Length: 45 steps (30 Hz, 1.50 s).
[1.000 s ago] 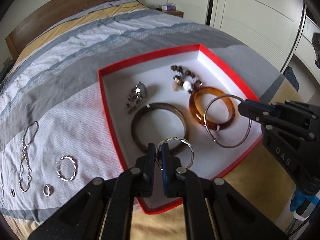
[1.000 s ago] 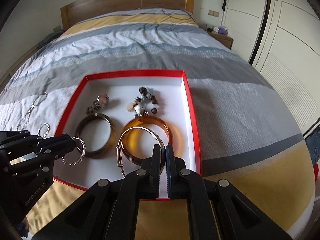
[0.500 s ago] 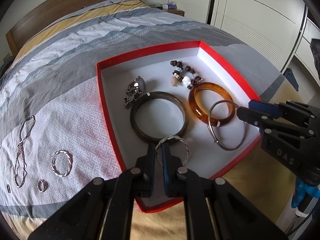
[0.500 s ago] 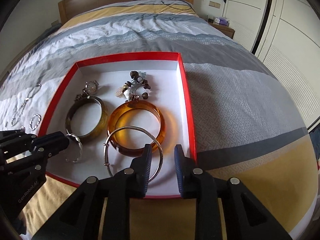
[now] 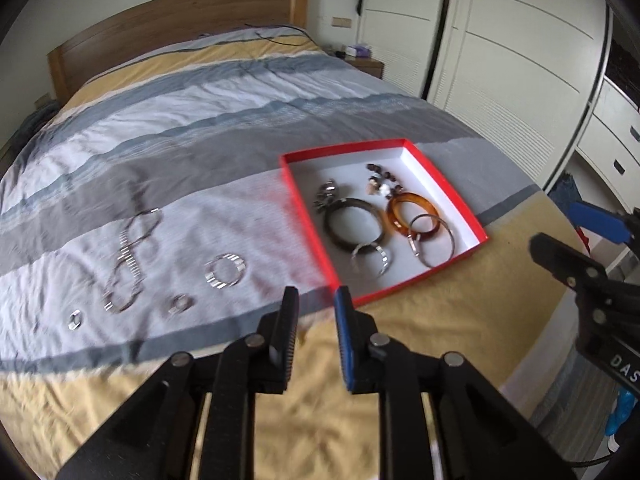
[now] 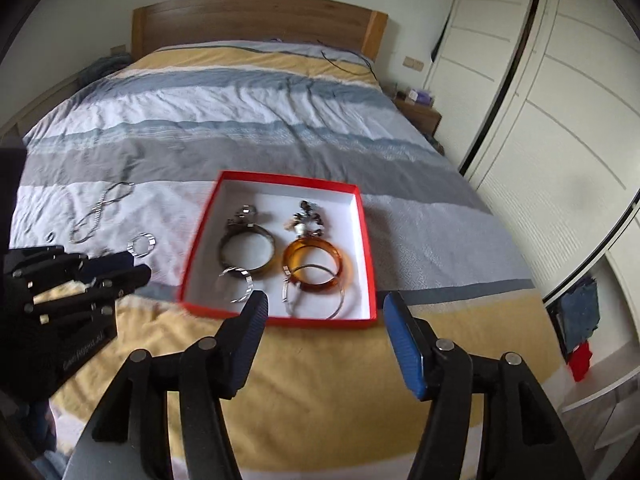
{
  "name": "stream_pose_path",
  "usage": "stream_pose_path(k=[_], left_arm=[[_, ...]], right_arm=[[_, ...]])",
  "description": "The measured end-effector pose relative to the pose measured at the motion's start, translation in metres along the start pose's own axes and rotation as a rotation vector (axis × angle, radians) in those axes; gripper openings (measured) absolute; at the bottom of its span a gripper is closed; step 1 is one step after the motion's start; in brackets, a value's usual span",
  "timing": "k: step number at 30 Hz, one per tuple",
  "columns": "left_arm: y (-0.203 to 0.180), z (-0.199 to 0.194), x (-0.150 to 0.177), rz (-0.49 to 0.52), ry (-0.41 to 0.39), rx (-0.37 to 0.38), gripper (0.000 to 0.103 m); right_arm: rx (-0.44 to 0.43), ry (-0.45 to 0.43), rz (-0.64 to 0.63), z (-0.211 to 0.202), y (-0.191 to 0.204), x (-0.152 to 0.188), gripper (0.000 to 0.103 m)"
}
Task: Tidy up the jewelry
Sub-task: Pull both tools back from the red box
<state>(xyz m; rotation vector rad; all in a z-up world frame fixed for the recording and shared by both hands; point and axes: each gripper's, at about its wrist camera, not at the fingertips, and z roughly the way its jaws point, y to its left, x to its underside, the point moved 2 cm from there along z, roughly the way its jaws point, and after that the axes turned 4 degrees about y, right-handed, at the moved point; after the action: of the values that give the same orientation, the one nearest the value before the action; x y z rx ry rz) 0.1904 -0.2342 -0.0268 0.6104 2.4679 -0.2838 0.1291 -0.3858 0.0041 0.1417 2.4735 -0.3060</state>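
- Red cardboard box (image 5: pixel 444 184) sat on the bed (image 5: pixel 240 120) with most of the haul already inside: a dark bangle (image 5: pixel 352 226), an amber bangle (image 5: pixel 412 214), a thin silver bangle (image 5: pixel 434 240), a twisted silver ring bracelet (image 5: pixel 372 258), a beaded piece (image 5: pixel 382 182) and a metal watch-like lump (image 5: pixel 328 196).
- Left claw (image 5: pixel 316 300) had just been opening; fingers stood a little apart with nothing between them, above the box's near corner.
- Right claw (image 6: pixel 324 308) had also just been opening, spread wide and empty, near the box's front edge.
- Left out on the duvet: a chain necklace (image 5: pixel 128 256), a second twisted hoop (image 5: pixel 224 272), a small ring (image 5: pixel 178 304) and a tiny piece (image 5: pixel 75 319), all well left of the box.
- My take: next was fetching those strays. I'd have sent the left claw for the hoop, since it's nearest, and pinched one side of the rim rather than pressing flat into soft fabric.
- The chain looked like the tricky one: grab a bunched part, or it'd trail and snag.
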Motion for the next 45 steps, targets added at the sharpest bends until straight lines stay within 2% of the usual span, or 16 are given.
stream_pose_path(k=[12, 20, 25, 34, 39, 45], left_arm=[[0.079, -0.119, 0.07, -0.135, -0.093, -0.103, 0.019], [0.096, -0.172, 0.099, -0.173, -0.16, -0.126, 0.02], [0.103, -0.203, 0.116, -0.185, -0.207, -0.141, 0.03], [0.147, -0.24, 0.151, -0.279, -0.239, -0.204, 0.039], [0.175, -0.239, 0.167, -0.337, -0.224, -0.234, 0.039], [0.211, -0.221, 0.169, -0.414, -0.2, -0.268, 0.04]], right_arm=[[0.007, -0.18, -0.155, -0.135, 0.05, 0.027, 0.06], [0.01, -0.262, -0.17, -0.193, 0.062, 0.042, 0.06], [0.003, -0.298, -0.181, -0.219, 0.074, 0.053, 0.06], [-0.032, -0.319, -0.249, -0.239, 0.1, 0.059, 0.06], [-0.052, -0.309, -0.279, -0.232, 0.117, 0.054, 0.06], [-0.088, -0.27, -0.305, -0.205, 0.136, 0.041, 0.06]])
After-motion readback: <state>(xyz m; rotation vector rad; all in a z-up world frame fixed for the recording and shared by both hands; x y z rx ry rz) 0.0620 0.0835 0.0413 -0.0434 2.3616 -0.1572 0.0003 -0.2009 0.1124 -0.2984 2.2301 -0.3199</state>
